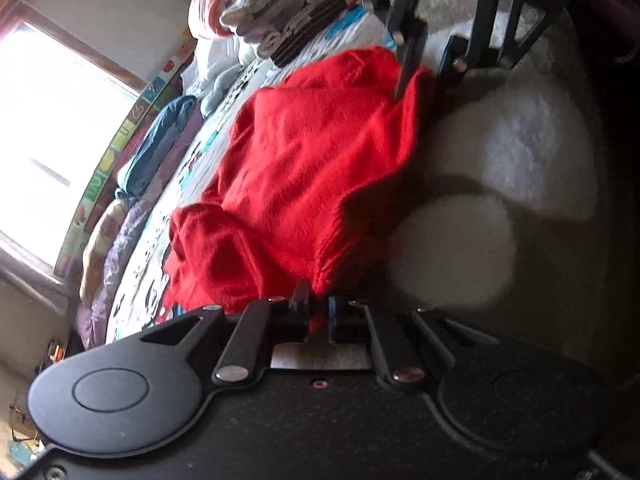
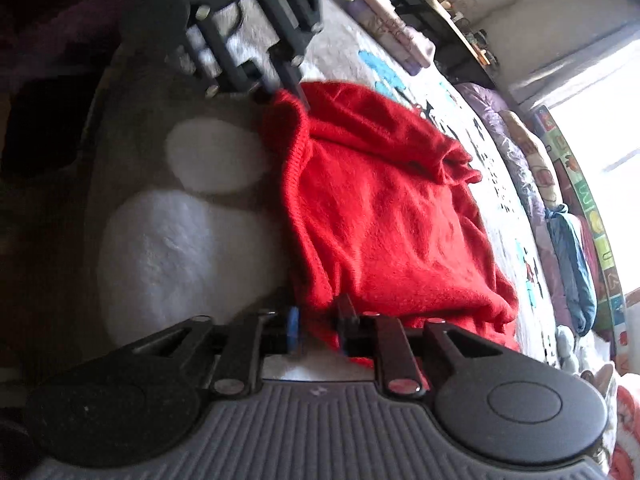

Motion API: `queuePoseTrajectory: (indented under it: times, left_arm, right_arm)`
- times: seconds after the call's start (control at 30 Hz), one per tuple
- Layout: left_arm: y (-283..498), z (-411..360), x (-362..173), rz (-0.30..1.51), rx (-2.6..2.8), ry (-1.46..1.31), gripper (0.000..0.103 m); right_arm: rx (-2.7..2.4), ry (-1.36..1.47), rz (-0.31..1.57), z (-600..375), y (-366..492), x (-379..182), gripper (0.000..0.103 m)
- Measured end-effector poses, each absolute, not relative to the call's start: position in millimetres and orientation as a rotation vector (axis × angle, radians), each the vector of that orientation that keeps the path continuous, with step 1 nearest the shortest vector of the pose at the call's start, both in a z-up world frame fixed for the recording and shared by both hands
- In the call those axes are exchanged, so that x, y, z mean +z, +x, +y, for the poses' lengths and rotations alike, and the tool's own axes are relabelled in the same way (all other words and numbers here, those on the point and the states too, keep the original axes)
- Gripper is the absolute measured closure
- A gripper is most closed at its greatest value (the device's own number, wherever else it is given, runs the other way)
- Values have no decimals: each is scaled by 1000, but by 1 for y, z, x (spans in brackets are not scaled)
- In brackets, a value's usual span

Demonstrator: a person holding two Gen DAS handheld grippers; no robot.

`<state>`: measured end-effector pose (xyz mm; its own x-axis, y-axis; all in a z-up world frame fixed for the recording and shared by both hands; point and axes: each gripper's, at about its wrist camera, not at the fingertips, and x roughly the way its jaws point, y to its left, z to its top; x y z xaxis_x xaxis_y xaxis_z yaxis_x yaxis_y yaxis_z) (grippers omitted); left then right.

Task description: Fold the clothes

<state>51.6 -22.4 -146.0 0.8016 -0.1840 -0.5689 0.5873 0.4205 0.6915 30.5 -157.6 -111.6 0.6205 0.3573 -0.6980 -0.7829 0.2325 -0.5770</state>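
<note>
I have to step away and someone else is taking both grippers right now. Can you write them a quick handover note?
Left gripper: shut on one corner of the red sweater.
Right gripper: shut on the opposite corner of the same edge.
The sweater lies rumpled on the patterned bedspread, its gripped edge over the fluffy white blanket.
Done: a stack of folded clothes sits further up the bed.
Left: the sweater shows no neat fold yet; fold it, probably add to the stack.

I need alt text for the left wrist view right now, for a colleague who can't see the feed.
A red knit sweater lies rumpled on a patterned bed cover, its near edge pinched in the left gripper and its far edge in the right gripper. A stack of folded clothes sits beyond, beside a bright window.
</note>
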Motion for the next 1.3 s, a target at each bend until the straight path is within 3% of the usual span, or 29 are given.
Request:
queuePoseTrajectory:
  times: [0.13, 0.33, 0.47, 0.53, 0.6, 0.67, 0.77, 0.83, 1.0, 1.07, 1.2, 1.3]
  left_arm:
    - [42, -10, -123, 525, -587, 975, 80]
    - [55, 3, -84, 529, -560, 651, 80]
    - [75, -5, -100, 597, -524, 488, 80]
    - [74, -10, -116, 629, -521, 501, 80]
    - [71, -10, -119, 644, -530, 476, 80]
    - [75, 7, -107, 652, -548, 363, 67]
    - [91, 45, -92, 632, -501, 133, 62]
    - [113, 74, -90, 643, -447, -53, 57]
    - [172, 138, -95, 676, -323, -464, 55]
    - [196, 154, -101, 693, -292, -573, 55]
    - [244, 168, -111, 713, -273, -699, 55]
    - [276, 171, -116, 723, -274, -724, 55]
  right_arm:
    - [863, -979, 480, -170, 16, -91, 74]
    - [809, -576, 511, -182, 29, -60, 74]
    - [702, -301, 551, -176, 66, -76, 71]
    - [695, -289, 675, -164, 79, -106, 70]
    - [670, -263, 642, -165, 71, -115, 68]
    - [644, -164, 627, -174, 69, -119, 67]
    - [572, 9, 576, -191, 68, -116, 67]
    - [525, 39, 546, -193, 65, -118, 62]
    - [557, 62, 536, -188, 74, -145, 16]
    - [575, 73, 522, -185, 72, -151, 5]
    - [588, 173, 540, -189, 71, -147, 4]
    - [589, 276, 569, -201, 72, -142, 13]
